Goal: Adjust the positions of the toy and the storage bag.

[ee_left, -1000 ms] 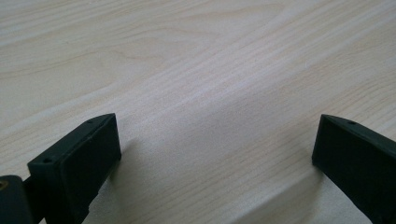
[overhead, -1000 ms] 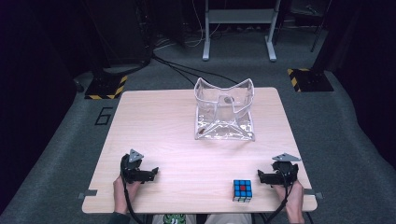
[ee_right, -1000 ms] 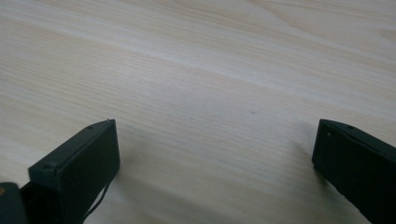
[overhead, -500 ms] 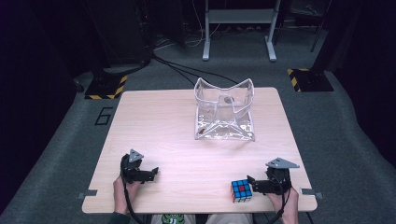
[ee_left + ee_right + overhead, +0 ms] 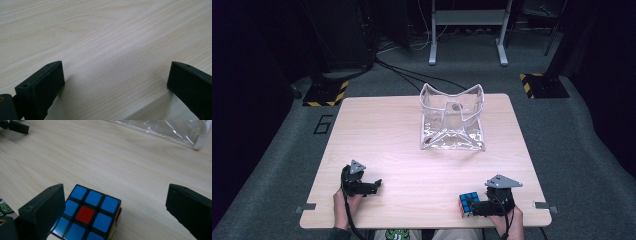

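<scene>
On table (image 5: 402,150): one cube (image 5: 468,203), one bag (image 5: 453,120).

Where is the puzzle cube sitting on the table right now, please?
In the high view the puzzle cube lies near the table's front edge on the right, just left of the open right gripper.

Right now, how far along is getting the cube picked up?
Done: the right gripper is open around the cube, one jaw beside its blue face, the other standing clear. In hand: closing on it; the cube sits on the table. Left: gripping, lifting, perhaps moving it to the clear bag. The left gripper is open, idle.
</scene>
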`<state>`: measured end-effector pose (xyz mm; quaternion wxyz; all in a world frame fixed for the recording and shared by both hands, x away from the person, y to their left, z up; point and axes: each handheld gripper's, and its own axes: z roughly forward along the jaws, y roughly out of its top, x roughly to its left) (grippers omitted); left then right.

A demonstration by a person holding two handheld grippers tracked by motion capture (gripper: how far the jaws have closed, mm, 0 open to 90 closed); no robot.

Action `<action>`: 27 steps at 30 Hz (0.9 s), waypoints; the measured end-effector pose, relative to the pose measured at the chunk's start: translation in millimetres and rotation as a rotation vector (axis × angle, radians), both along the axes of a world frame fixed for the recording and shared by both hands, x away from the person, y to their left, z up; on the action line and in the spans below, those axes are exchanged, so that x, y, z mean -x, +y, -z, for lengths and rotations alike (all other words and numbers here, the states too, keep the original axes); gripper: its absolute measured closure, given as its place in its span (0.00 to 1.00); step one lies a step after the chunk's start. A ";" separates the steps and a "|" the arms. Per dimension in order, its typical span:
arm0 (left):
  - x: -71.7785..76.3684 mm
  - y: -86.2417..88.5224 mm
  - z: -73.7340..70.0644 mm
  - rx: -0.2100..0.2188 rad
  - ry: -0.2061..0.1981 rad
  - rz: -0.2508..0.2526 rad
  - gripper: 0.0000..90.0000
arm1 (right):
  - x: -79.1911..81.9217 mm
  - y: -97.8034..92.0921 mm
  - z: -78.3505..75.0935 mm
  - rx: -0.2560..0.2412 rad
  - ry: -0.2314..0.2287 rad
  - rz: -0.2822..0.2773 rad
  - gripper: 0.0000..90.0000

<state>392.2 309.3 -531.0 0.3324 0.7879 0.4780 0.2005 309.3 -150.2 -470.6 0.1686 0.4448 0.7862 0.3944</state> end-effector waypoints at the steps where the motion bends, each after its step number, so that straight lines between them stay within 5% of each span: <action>1: 0.0 0.0 0.0 0.000 0.000 0.000 0.01 | 0.0 0.0 0.0 0.000 0.000 0.000 0.02; 12: 0.0 0.0 0.0 0.000 0.000 0.000 0.01 | 3.3 24.1 16.9 0.052 0.062 -0.022 0.04; 24: 0.0 0.0 0.0 0.000 0.000 0.000 0.01 | 0.9 24.1 29.0 0.094 0.105 0.013 0.35; 27: 0.0 0.0 0.0 0.000 0.000 0.000 0.01 | 0.2 23.7 29.4 0.109 0.104 0.012 0.35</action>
